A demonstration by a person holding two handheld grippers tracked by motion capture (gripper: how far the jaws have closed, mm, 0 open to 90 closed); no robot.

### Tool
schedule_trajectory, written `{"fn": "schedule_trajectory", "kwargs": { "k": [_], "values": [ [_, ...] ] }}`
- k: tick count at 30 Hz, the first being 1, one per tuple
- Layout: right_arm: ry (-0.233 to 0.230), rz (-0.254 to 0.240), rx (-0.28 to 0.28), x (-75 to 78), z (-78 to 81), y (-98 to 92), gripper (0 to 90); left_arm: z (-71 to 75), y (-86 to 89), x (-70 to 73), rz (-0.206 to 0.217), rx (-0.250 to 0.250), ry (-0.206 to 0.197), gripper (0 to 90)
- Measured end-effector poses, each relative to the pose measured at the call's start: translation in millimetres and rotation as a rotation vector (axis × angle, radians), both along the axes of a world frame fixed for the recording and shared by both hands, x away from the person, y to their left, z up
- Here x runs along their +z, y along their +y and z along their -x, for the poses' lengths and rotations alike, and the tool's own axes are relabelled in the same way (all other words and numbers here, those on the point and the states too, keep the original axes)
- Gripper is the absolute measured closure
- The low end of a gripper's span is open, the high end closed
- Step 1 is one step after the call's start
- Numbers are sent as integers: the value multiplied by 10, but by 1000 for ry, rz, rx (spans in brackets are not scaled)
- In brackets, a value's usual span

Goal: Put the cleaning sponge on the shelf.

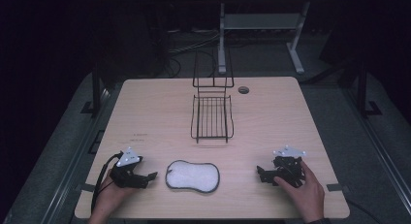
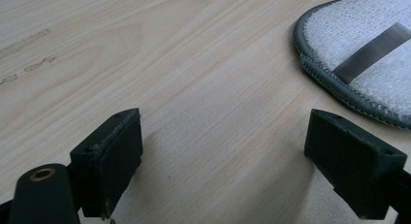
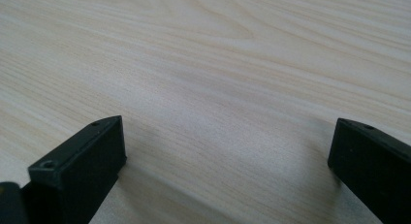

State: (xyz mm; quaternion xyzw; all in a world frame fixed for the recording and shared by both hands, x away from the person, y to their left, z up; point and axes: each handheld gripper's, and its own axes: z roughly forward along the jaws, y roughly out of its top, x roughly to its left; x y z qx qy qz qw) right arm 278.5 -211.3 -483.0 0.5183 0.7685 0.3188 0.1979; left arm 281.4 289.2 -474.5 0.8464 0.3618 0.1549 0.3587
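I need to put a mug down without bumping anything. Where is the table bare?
Bare wood lies left of the wire rack to the table edge, and right of it likewise. The near edge is crowded: left claw, white pad, right claw, with narrow gaps between them.

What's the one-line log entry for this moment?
left gripper: open, empty, beside mitt | right gripper: open, empty | wire rack: empty, mid-table

Black left hand-held gripper, grey 3-cornered plate, black cable, matching right hand-held gripper
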Motion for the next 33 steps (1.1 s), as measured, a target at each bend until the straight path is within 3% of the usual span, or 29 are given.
{"fn": "schedule_trajectory", "kwargs": {
  "k": [13,18,19,20,21,23,30,33],
  "values": [
    [0,0,0,0,0,0,0,-6,10,11,7,5,8,137],
    [-1,-1,0,-1,-1,1,0,-11,21,57,25,1,10,187],
    [-1,-1,0,0,-1,1,0,-7,12,118,70,-12,11,218],
    [-1,-1,0,0,-1,1,0,-7,12,118,70,-12,11,321],
    [0,-2,-1,0,-1,1,0,-4,4,152,94,-25,11,321],
    [0,-2,-1,0,-1,1,0,-8,-28,221,116,-43,3,419],
    [-1,-1,0,-1,-2,1,0,-58,-236,360,146,-129,26,754],
    [-1,-1,0,-1,-2,1,0,-72,-355,390,139,-170,36,877]
  ]
}}
